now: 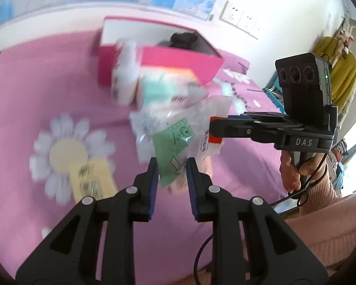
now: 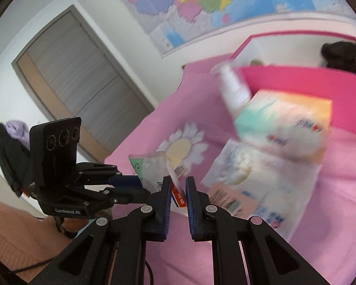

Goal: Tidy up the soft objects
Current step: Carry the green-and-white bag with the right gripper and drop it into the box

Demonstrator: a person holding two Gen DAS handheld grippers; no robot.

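A clear plastic packet with a green card inside (image 1: pixel 178 140) hangs between both grippers above the pink cloth. My left gripper (image 1: pixel 172 173) has its jaws a little apart around the packet's lower edge. My right gripper (image 2: pixel 178 190) has its jaws narrowly apart around the packet's red-labelled end (image 2: pixel 178 196); in the left wrist view it (image 1: pixel 216 128) comes in from the right onto that end. A pastel tissue pack (image 2: pixel 284 123), a white bottle (image 2: pixel 235 92) and a flat wipes pack (image 2: pixel 261 180) lie by a pink box (image 2: pixel 296 87) that holds a black soft item (image 2: pixel 339 52).
A pink cloth with a daisy print (image 1: pixel 68 152) covers the table. A yellow labelled packet (image 1: pixel 92 180) lies on the daisy. A wall map (image 2: pixel 201 2) and a door (image 2: pixel 78 71) are behind. My pink-sleeved arm (image 1: pixel 320 213) is at the right.
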